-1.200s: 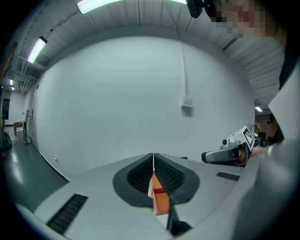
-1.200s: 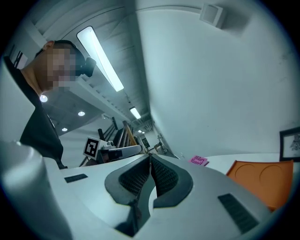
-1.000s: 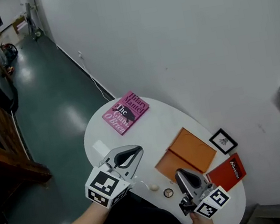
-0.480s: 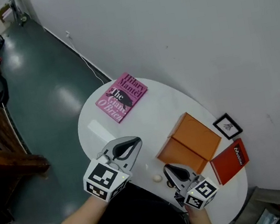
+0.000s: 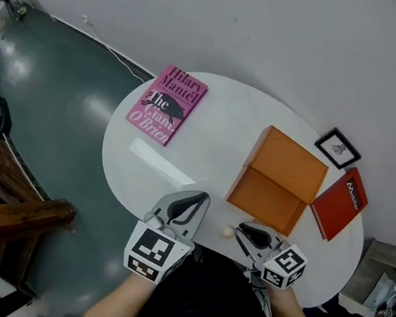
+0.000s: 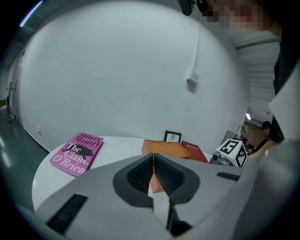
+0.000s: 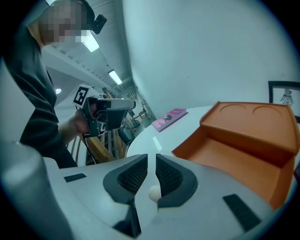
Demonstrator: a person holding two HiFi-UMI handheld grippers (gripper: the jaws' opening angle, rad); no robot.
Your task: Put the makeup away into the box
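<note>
A small cream, egg-shaped sponge [image 5: 227,231] lies at the near edge of the white table [image 5: 209,133]. It is just left of the right gripper [image 5: 243,228] and near the open orange box [image 5: 263,197]. The left gripper [image 5: 202,198] is further left. Both grippers' jaws are pressed together, pinching nothing.

Orange box [image 5: 276,178] on white table [image 5: 209,137]; well apart from box, pink book [image 5: 167,105] with black lettering; just beside box, red book [image 5: 339,204], black-framed picture [image 5: 337,148], cream makeup ball [image 5: 227,232]
</note>
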